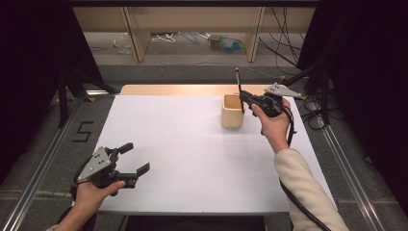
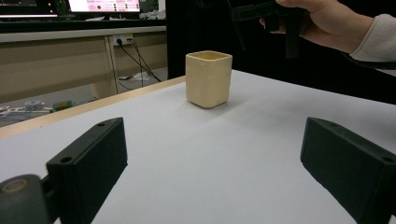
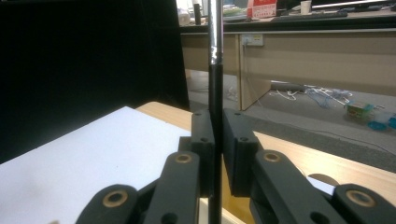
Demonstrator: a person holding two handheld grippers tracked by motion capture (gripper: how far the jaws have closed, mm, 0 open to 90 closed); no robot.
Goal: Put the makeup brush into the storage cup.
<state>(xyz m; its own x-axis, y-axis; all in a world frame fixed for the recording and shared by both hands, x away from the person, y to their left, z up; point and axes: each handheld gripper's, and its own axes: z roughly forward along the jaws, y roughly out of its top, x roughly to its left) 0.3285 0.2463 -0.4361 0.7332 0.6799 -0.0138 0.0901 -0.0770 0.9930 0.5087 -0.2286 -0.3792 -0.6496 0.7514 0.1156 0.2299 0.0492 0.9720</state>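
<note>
A white desk (image 1: 192, 154) has a small cream cup (image 1: 233, 111) on it, at the far right part. The right gripper (image 1: 244, 96) is up over the cup, held by a hand (image 1: 273, 126) in a pale sleeve. Its jaws are squeezed tight on a thin black pen (image 1: 238, 86). The pen stands straight up, and its low end goes down toward the cup's open top. The left gripper (image 1: 137, 157) is at the near left edge of the desk, well apart from the cup. Its jaws are spread wide with nothing between them.
</note>
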